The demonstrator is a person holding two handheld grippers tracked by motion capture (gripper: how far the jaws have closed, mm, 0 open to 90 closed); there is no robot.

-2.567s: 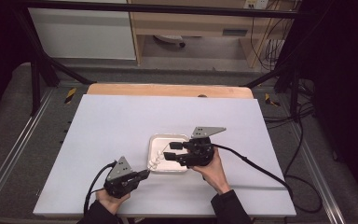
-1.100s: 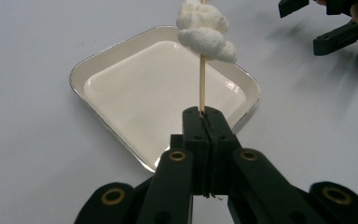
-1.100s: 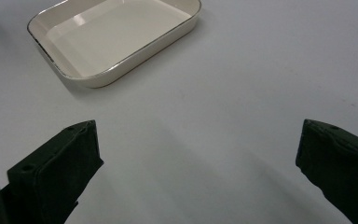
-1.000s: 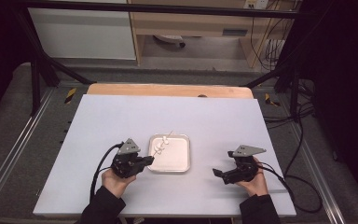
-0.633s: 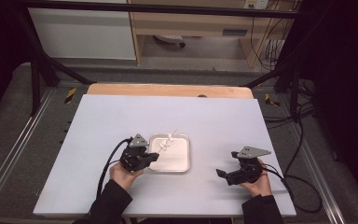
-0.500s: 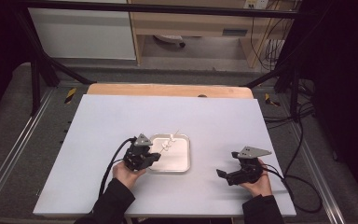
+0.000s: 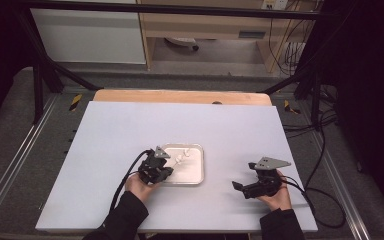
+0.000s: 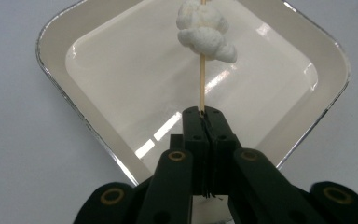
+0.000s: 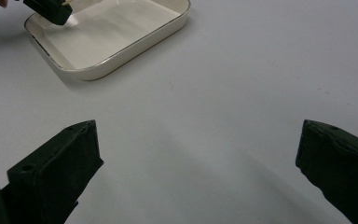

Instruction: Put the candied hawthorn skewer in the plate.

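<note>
In the high view, the left gripper (image 7: 166,172) had moved in from the left onto the near left corner of the tray (image 7: 196,176) at the middle of the frame, where a second earlier it waited beside it. The right gripper (image 7: 236,186) had pulled away to the lower right, well apart from the tray.

In the left gripper view, the jaws were clamped shut on a wooden skewer (image 8: 202,86) carrying a white lump of food (image 8: 205,29) at the top centre, over the tray (image 8: 56,70). The skewer had probably changed hands, ready for lifting.

In the right gripper view, the jaws stood wide apart and empty, the tray (image 9: 135,42) at upper left.
</note>
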